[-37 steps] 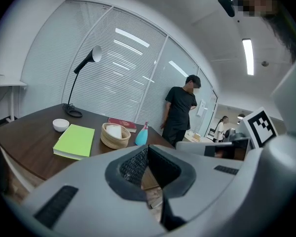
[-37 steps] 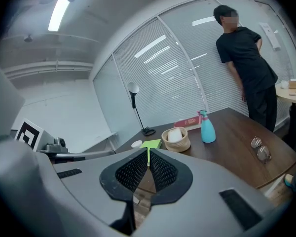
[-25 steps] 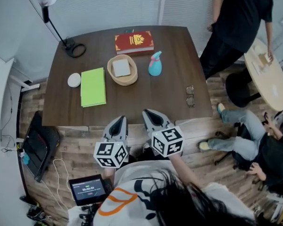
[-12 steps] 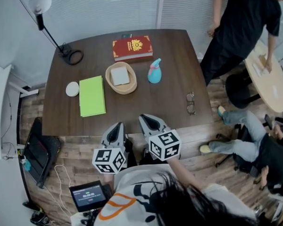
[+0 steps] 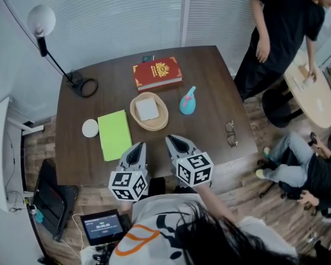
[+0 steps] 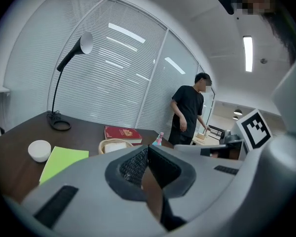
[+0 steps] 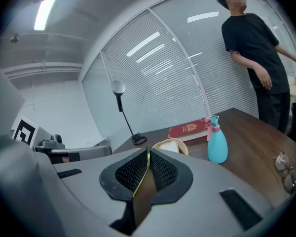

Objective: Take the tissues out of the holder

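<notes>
A light wooden oval holder [image 5: 149, 112] with a stack of white tissues [image 5: 148, 108] in it sits mid-table; it also shows as the holder [image 6: 113, 144] in the left gripper view and the holder [image 7: 171, 145] in the right gripper view. My left gripper [image 5: 136, 149] and right gripper [image 5: 173, 143] hover over the table's near edge, short of the holder. Both are shut with nothing between the jaws, which meet tip to tip in each gripper view.
On the dark wooden table [image 5: 209, 81] lie a red book [image 5: 157, 73], a teal spray bottle [image 5: 187, 101], a green notebook [image 5: 114, 134], a white round dish [image 5: 90, 128], glasses [image 5: 231, 133] and a desk lamp [image 5: 42, 24]. A person in black [image 5: 281, 21] stands at the right.
Both grippers have advanced from over the floor to the table's near edge, closer to the holder. Their jaws stay shut. The standing person has shifted slightly.
</notes>
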Tool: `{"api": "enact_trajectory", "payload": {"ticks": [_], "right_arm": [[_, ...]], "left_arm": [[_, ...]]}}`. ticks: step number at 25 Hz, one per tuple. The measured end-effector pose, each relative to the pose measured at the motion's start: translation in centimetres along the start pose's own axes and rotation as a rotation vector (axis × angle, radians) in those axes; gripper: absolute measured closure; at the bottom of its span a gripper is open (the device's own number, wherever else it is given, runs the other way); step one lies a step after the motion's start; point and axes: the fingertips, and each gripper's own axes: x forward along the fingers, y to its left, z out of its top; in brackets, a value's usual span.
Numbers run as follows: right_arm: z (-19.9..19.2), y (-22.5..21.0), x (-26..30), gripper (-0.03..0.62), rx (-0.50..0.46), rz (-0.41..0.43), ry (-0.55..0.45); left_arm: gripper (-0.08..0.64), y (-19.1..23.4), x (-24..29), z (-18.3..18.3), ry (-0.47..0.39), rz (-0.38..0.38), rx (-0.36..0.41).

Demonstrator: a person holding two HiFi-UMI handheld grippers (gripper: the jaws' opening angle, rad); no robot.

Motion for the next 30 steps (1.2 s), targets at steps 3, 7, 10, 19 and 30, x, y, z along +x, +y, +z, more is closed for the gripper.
{"api": "enact_trajectory", "payload": {"ticks": [3,7,10,19,30], "right_arm": [[0.2,-0.3,2.1,0.572,0.013,-0.03,0.009],[-0.2,-0.4,4.8,0.572,0.03,-0.042,0.04],[-0.9,-0.4,6.6,0.572,0.035,-0.037,0.082],[0.6,-1.2,12.1,0.571,-0.063,-0.004,0.12],[-2.5,-3.3,19.2,0.533,-0.292,0.015,0.388]], "left_arm": [[0.56,1.6,1.1,0.6,0.017,-0.036,0.004],[0.56,3.9,2.6,0.7,0.052,-0.072,0.007],[0.56,5.3,3.6,0.9,0.065,-0.092,-0.001],[0.56,6.9,5.2,1.1,0.091,-0.142,-0.022],[0.56,8.3,5.9,1.2,0.088,-0.143,-0.044]]}}
